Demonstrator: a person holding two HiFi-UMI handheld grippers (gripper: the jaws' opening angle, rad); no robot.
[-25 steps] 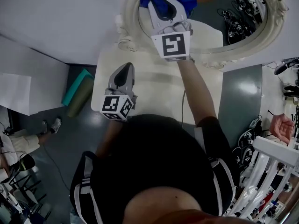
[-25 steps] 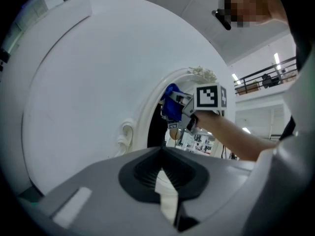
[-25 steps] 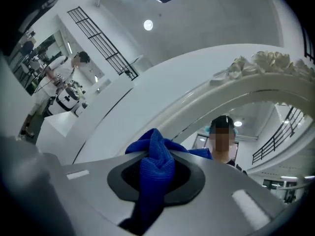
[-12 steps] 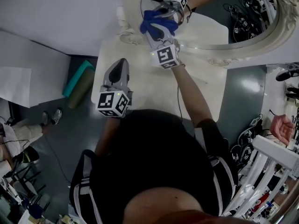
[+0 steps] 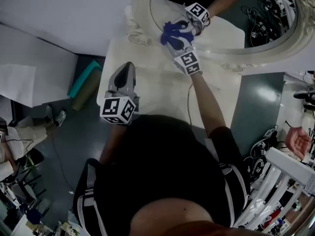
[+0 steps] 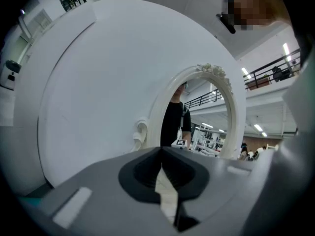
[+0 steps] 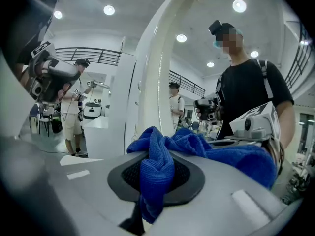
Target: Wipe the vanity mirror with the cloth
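Two claws are in my hands, but only one does work. My right claw (image 5: 173, 37) is closed on the blue cloth (image 5: 170, 28). One fold is pinched between the jaws and the rest bunches just ahead of the tips. There it seems to press on the glass of the vanity mirror (image 5: 141, 4), at its lower left part. My left claw (image 5: 127, 71) is closed with nothing in it. It hangs over the desk (image 5: 157, 92), well apart from the mirror, which stands ahead of it and a little to the right.

I judge that the wiping is under way. The danger is in the grip: only a narrow fold is held, so a hard drag can pull the cloth out. If the bunch shifts aside, the bare claw tips can hit the glass and mark it. Too much pressure may also push the mirror back, because nothing steadies it.
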